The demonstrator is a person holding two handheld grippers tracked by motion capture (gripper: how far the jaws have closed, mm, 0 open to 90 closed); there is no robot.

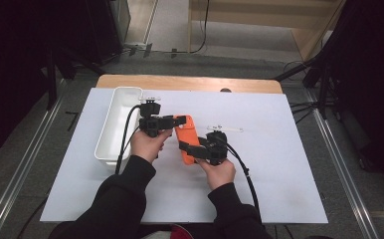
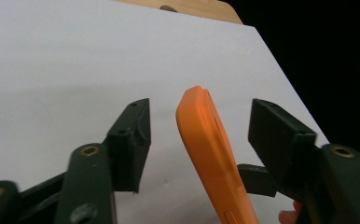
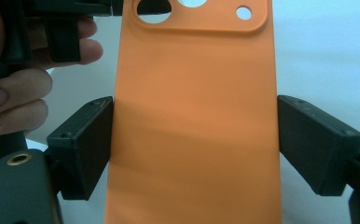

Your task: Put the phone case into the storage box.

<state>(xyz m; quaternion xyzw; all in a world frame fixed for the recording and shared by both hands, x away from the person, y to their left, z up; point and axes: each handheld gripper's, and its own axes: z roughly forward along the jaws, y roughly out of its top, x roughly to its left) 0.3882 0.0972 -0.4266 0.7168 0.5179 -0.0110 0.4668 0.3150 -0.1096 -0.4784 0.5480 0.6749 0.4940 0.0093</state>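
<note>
Both pairs of jaws sit around my orange phone case [image 1: 186, 137], in the middle of the high view. My right gripper [image 3: 194, 140] holds it by its two long edges. My left gripper [image 2: 199, 135] stands partly open around its top end, with a gap on each side. I see a white bin [image 1: 115, 122] just left of my left hand [image 1: 147, 144], and lots of free room to the right. Under it all lies a white sheet [image 1: 279, 149] on a wooden table [image 1: 190, 82]. Past the table I see grey floor [image 1: 180, 30] and dark stands [image 1: 324, 74].
</note>
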